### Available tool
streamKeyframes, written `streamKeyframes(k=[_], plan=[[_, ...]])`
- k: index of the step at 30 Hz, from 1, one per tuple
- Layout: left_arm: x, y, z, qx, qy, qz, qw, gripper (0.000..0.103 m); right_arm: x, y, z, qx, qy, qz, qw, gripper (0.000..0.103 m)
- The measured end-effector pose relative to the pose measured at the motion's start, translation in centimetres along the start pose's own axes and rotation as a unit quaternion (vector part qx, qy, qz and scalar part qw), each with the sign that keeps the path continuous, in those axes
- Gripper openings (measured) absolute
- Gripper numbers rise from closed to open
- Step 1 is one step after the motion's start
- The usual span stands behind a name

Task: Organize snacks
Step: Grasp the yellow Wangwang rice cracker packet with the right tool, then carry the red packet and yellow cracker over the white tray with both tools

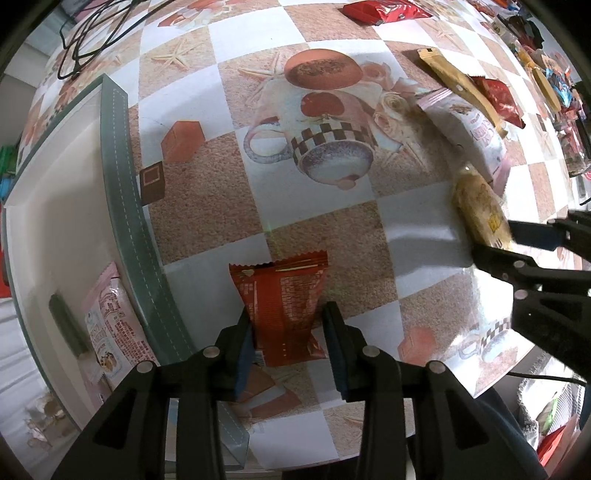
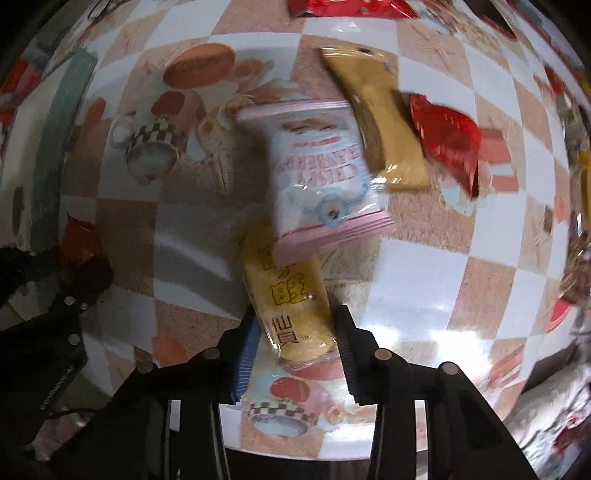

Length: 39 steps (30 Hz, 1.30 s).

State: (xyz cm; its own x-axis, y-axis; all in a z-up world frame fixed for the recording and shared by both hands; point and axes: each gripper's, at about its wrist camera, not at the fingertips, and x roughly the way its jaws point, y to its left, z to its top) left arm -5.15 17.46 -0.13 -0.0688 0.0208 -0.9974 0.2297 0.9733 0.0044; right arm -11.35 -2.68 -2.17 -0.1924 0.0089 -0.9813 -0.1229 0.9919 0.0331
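My left gripper [image 1: 288, 310] points down at the checkered tablecloth, shut on the near end of an orange-red snack packet [image 1: 284, 295], with a blue pad at each edge. Off to the right, my right gripper [image 1: 495, 238] is shut on a yellow rice-cracker packet [image 1: 480, 206]. In the right wrist view that gripper [image 2: 297, 314] has the same yellow packet [image 2: 291, 302] between both pads. Its far end lies under a pink-and-white packet [image 2: 317, 170]. A white box with a green rim [image 1: 114, 147] stands at the left and holds one pink-and-white packet [image 1: 110, 325].
A long tan packet [image 2: 376, 110] and a red packet [image 2: 450, 140] lie past the pink one. Another red packet [image 1: 384, 11] sits at the far edge, with more snacks crowding the far right. Black cables [image 1: 85, 33] lie at the far left. The table's near edge runs just below both grippers.
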Motion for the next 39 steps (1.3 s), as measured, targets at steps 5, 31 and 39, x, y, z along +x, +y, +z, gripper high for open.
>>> streamKeyframes(k=[5,31,39], plan=[[0.3,0.1,0.2,-0.001,0.006,-0.013,0.9999,0.034,-0.6,-0.7,-0.7,0.039,0.002,0.049,0.998,0.039],[-4.3,1.6,-1.4,0.008,-0.029,-0.042,0.9987,0.033,-0.2,-1.2,1.0,0.049,0.026,0.017,0.998,0.059],[-4.7,1.9,-1.7,0.005,-0.029,-0.046,0.9985,0.033,-0.1,-0.2,1.5,0.038,0.019,0.015,0.999,0.038]])
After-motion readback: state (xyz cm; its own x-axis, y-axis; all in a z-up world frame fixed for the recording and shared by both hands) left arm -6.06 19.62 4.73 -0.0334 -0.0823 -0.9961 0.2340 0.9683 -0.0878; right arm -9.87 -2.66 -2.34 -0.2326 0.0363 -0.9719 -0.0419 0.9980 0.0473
